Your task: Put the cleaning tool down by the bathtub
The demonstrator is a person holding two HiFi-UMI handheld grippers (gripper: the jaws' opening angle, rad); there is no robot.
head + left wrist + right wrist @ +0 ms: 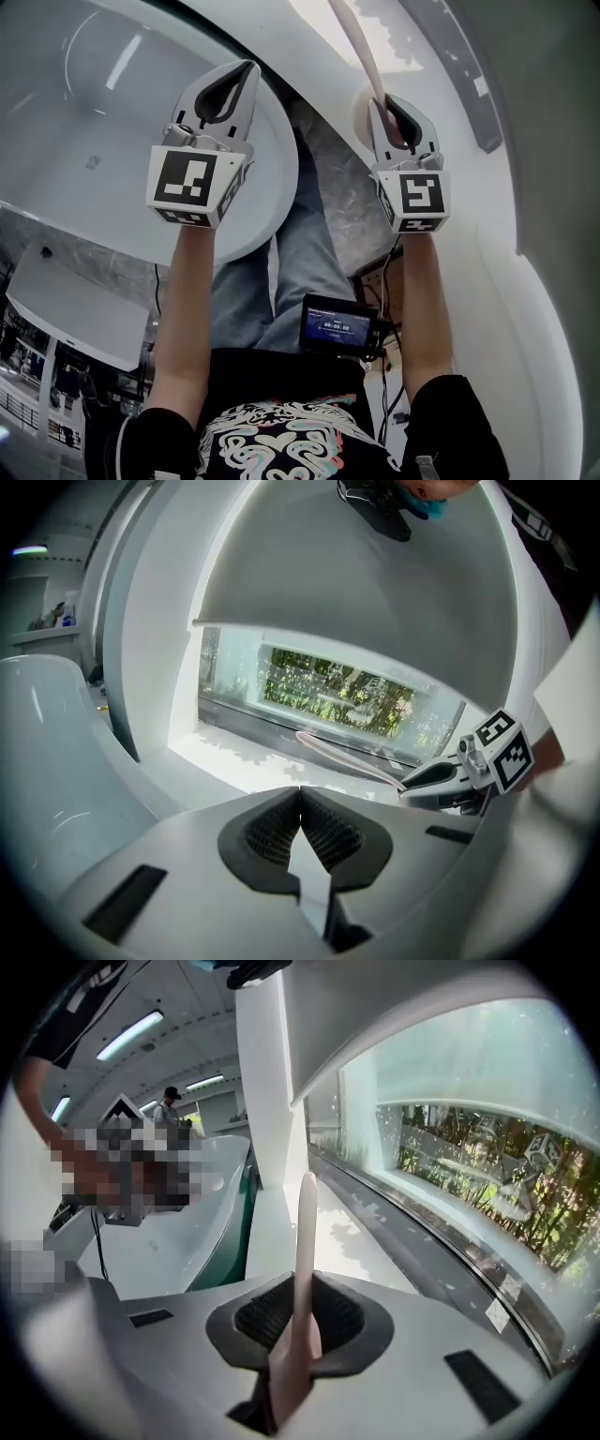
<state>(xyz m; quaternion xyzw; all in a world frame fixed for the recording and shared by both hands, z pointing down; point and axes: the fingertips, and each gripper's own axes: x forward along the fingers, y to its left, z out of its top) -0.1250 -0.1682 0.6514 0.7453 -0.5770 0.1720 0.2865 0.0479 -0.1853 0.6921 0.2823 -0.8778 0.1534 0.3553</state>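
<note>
Right tongs tight around cleaning tool; left tongs together, empty

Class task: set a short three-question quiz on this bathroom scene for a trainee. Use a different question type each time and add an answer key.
1. True or false: the left gripper is holding the cleaning tool.
2. Multiple choice: the right gripper has its jaws
A) wide apart with nothing between them
B) closed on the tool's pale pink handle
C) out of its own view
3. Fill in the blank: in the head view, the bathtub lies on the person's ___ side.

Key: 1 false; 2 B; 3 left.
</note>
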